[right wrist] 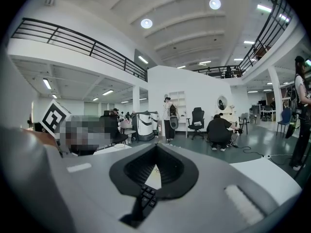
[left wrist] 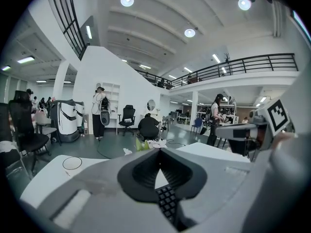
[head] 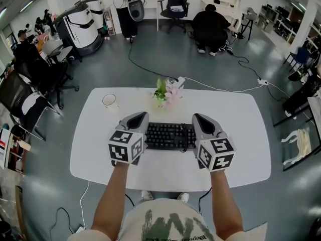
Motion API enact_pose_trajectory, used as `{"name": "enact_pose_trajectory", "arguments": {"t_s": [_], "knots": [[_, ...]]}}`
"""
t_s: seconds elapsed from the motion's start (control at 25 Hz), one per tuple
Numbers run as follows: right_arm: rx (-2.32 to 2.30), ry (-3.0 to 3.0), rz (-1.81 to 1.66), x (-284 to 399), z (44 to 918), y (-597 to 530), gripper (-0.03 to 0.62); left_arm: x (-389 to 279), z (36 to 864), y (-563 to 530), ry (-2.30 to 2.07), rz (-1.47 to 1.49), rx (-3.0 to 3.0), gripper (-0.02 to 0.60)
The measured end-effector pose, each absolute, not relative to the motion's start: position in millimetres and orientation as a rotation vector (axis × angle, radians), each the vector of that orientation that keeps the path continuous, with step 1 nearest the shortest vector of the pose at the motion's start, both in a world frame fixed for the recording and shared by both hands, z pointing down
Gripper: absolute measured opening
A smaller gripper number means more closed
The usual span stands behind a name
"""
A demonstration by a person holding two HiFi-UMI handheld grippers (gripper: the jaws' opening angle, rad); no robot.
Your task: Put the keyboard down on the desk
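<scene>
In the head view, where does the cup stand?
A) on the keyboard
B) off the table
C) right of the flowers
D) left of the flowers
D: the cup stands on the table with the flowers to its right and the keyboard apart from it.

Keyboard [head: 169, 135] ends out of sight

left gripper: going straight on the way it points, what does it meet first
Probably the flowers, straight past its tips, unless it dips onto the table first; the cup lies off left.
</scene>
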State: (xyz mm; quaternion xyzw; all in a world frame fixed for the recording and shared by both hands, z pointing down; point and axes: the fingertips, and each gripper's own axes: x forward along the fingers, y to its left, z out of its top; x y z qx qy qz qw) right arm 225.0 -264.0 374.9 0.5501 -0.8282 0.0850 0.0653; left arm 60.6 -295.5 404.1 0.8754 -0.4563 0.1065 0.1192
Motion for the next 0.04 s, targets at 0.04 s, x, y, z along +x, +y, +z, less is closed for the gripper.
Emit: {"name": "enact_pose_trajectory", "arguments": {"t_s": [0.04], "knots": [[1.661,-2.498,0.258,225.4,374.6,-263.9,-0.002,60.6,404.4,-294.9,-1.334,0.315,2.558,0.003]]}}
